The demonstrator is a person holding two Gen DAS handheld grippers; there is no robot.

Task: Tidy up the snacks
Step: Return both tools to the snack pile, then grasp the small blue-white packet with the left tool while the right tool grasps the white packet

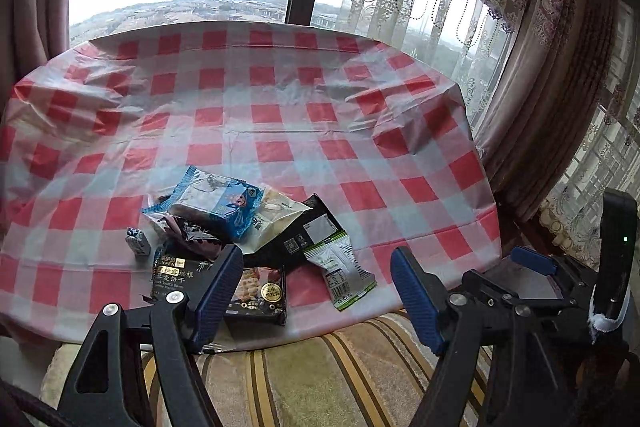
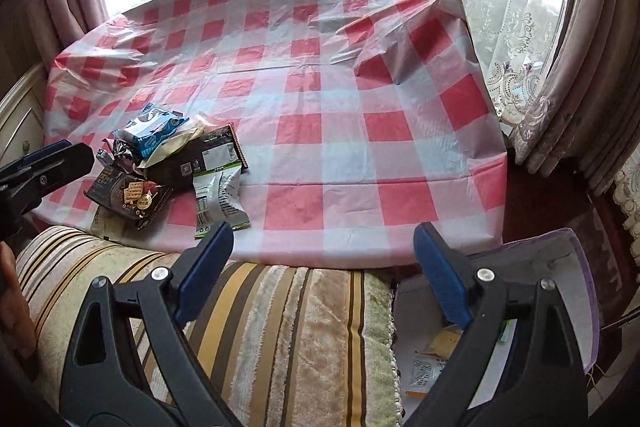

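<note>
Blue-padded, both the left tool [image 1: 316,291] and right tool [image 2: 324,267] are held wide open and empty. Snack packets [image 1: 240,227] lie piled just ahead of the left tool; one top packet should be pinched alone.

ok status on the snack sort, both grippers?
Left gripper open, empty, hanging over the near table edge. Right gripper open, empty, off the table. Snack pile untouched on the checked tablecloth. White bin lower right. Nothing in the way.
</note>
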